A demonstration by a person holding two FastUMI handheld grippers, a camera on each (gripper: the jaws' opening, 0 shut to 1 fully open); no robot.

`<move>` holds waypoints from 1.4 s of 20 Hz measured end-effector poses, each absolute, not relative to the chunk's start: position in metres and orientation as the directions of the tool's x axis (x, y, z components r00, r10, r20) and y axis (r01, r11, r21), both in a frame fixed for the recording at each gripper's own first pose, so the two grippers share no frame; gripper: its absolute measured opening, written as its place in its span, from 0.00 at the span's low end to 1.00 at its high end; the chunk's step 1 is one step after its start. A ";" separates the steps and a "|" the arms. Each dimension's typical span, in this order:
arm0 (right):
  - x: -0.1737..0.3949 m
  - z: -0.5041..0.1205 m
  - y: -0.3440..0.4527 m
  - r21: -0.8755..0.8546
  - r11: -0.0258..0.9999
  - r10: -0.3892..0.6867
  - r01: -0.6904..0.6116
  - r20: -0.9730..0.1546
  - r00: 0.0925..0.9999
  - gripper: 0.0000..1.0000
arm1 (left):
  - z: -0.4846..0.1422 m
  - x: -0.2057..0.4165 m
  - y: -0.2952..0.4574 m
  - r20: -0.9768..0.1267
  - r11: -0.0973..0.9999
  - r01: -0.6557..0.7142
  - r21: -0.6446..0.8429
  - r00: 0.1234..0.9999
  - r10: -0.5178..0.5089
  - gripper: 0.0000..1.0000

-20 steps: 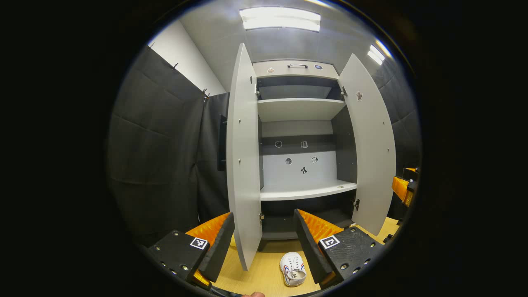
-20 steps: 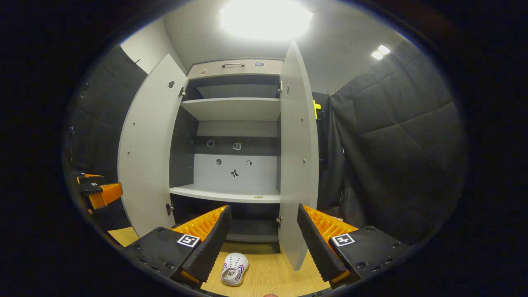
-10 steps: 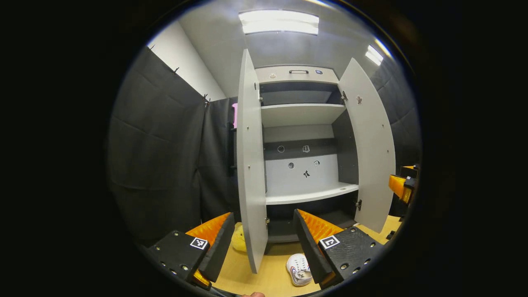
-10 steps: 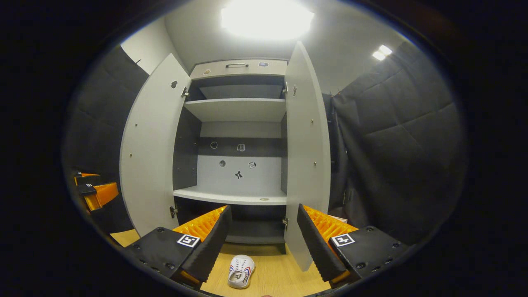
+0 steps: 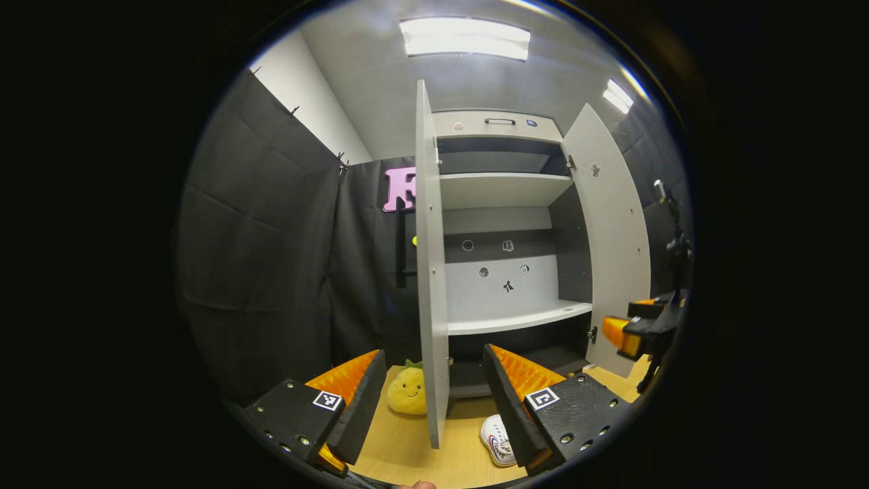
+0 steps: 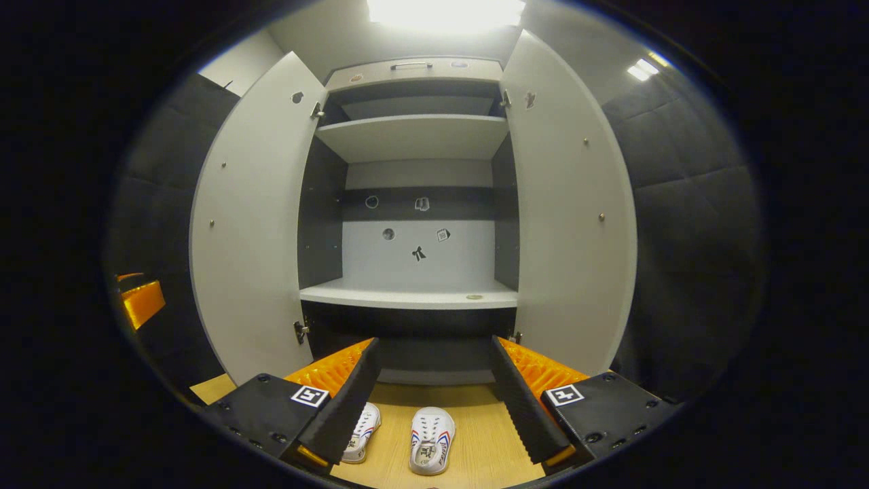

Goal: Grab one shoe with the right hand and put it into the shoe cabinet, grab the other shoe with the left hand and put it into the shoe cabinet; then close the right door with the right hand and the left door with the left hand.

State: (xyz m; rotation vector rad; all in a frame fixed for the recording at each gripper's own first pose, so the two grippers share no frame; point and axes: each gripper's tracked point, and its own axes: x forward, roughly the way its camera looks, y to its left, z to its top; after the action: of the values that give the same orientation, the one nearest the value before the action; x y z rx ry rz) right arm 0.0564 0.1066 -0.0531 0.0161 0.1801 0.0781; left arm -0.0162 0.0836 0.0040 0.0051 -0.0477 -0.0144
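In the left gripper view, your left gripper (image 5: 431, 401) is spread wide and empty; one shoe (image 5: 497, 441) lies half hidden behind its finger near the floor's front edge.

In the right gripper view, your right gripper (image 6: 431, 397) gapes empty above both shoes (image 6: 430, 440). Nothing is grabbed yet, so lower it onto one shoe before the open cabinet (image 6: 414, 136).

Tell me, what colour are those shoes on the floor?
The shoes are white with red and blue stripes, clearest in the right gripper view.

At the bottom of the right gripper view, a light wooden floor (image 6: 475, 458) carries two white shoes with red and blue stripes (image 6: 430, 440) (image 6: 360, 432) side by side before the grey cabinet (image 6: 415, 375), while lower centre of the left gripper view a yellow smiling plush toy (image 5: 406, 392) sits on it
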 end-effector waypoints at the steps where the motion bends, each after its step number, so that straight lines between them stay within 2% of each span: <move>1: 0.061 -0.063 0.111 0.026 0.996 0.086 -0.083 -0.204 0.975 0.97 | 0.002 -0.017 0.086 0.040 1.000 0.005 0.004 0.999 -0.006 0.79; 2: 0.066 -0.076 0.114 0.025 0.996 0.094 -0.090 -0.234 0.968 1.00 | -0.002 -0.019 0.090 0.029 1.000 -0.004 0.001 1.000 0.004 0.79; 10: 0.104 -0.174 0.139 0.032 0.985 0.167 -0.170 -0.443 0.881 1.00 | -0.021 -0.009 0.102 -0.010 0.997 -0.078 0.004 0.997 0.078 0.79; 20: 0.117 -0.290 0.146 0.054 0.972 0.203 -0.229 -0.685 0.699 1.00 | -0.037 0.008 0.110 -0.062 0.986 -0.160 0.043 0.985 0.162 0.79; 26: 0.105 -0.334 0.147 0.095 0.970 0.211 -0.223 -0.782 0.587 1.00 | -0.042 0.012 0.114 -0.084 0.980 -0.190 0.056 0.977 0.195 0.79; 27: 0.103 -0.339 0.147 0.101 0.970 0.212 -0.220 -0.791 0.573 0.94 | -0.042 0.013 0.115 -0.086 0.979 -0.193 0.059 0.976 0.198 0.79; 28: 0.103 -0.342 0.148 0.103 0.970 0.213 -0.221 -0.796 0.567 0.94 | -0.043 0.012 0.116 -0.086 0.979 -0.197 0.060 0.976 0.201 0.79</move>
State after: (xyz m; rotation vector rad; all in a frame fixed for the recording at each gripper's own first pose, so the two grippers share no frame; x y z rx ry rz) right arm 0.1029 0.1480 -0.3417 -0.0088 0.9341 0.2552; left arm 0.0121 0.1156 -0.0430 0.0512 0.0917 0.2007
